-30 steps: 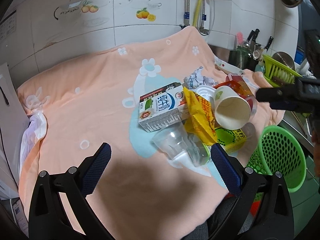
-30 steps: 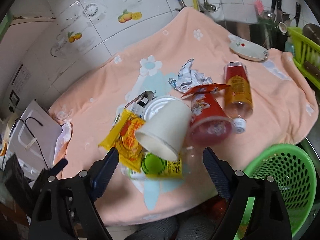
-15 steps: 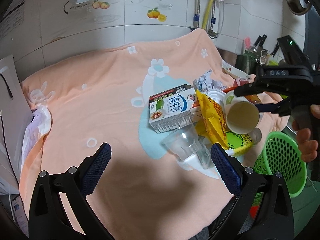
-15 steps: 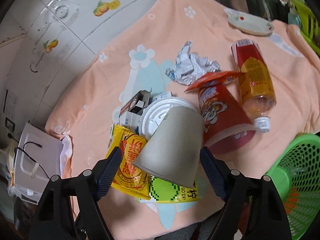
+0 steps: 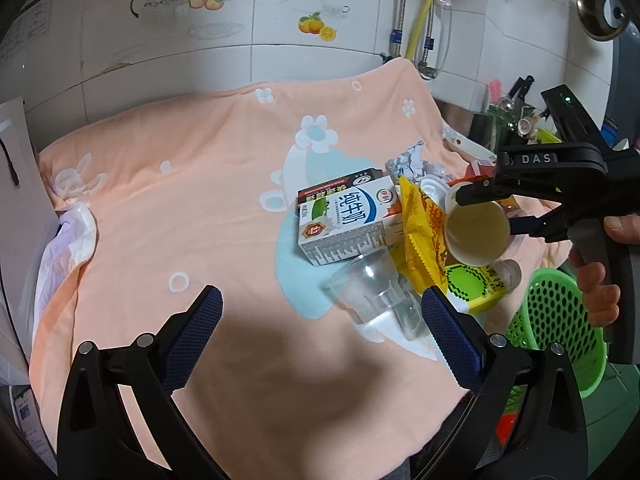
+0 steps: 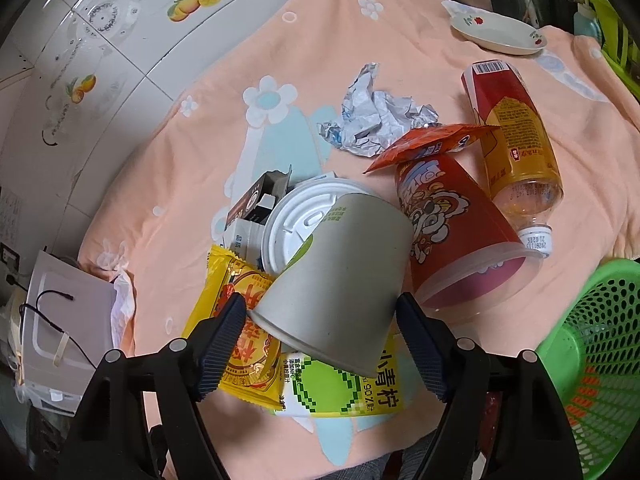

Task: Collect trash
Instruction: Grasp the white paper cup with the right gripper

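Paper cup (image 6: pixel 336 276) lying tilted on top of litter pile at near edge of worktop (image 5: pixel 200 200), mouth toward me — judging it light, thin-walled, easily crushed, so I am taking it across rim end, gently. Right gripper (image 6: pixel 320 340) fingers (image 6: pixel 222 332) have just been closing, now flanking cup near its rim, seemingly touching; firm hold not certain. Left gripper (image 5: pixel 320 340) fingers (image 5: pixel 192 336) hanging wide apart, holding nothing. Green basket (image 6: pixel 600 340) standing just beside — likely destination.

"DAS" – right gripper (image 5: pixel 502 210) body; "纯牛奶" – milk carton (image 5: pixel 346 220); "小青柠" – green-yellow pkg (image 6: pixel 352 392).
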A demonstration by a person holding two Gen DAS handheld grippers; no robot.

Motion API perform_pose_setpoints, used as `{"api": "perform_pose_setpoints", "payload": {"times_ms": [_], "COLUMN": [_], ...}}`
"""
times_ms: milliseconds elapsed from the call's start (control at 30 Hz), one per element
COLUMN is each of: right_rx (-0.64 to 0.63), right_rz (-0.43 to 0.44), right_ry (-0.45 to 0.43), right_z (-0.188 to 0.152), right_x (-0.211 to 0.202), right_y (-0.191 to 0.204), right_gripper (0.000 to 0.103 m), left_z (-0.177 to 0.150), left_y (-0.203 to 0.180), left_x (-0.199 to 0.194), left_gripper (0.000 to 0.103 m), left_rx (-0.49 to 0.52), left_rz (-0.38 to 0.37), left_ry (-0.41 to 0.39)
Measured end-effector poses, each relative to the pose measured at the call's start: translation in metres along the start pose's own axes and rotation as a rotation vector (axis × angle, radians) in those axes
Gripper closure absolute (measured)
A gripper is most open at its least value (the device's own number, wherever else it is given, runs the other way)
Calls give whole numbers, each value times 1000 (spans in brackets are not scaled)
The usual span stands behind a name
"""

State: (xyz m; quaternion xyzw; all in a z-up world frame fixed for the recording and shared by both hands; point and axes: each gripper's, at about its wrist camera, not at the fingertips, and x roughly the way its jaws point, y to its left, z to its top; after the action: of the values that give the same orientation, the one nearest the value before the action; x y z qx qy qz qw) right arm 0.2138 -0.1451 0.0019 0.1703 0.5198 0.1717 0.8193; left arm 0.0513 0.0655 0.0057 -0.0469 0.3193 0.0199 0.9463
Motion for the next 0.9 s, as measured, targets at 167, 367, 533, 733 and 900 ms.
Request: {"api": "perform_pose_setpoints", "payload": {"times_ms": [167,367,533,733,900], "right_rx": [8,22,23,29,26], "right_rz": [-3,4,3,32,39], "right_ry": [3,15,17,13,-4], "right_z": [2,3,3,4,5], "right_x": [2,6,7,4,-2], "right_y": [-1,-4,-4,-5,-5], "right_gripper": [28,26,26,28,28], "left_z": [1,2,3,3,2], "left_y": [-2,0,2,4,4], "left_x": [0,1,3,5,3], "left_gripper": [5,5,5,5,5], "left_rx": [3,-7,-13,-29,-32], "left_rz": [-7,-15,-19,-31,-33], "left_ry": [-4,-4,-3,5,2]}}
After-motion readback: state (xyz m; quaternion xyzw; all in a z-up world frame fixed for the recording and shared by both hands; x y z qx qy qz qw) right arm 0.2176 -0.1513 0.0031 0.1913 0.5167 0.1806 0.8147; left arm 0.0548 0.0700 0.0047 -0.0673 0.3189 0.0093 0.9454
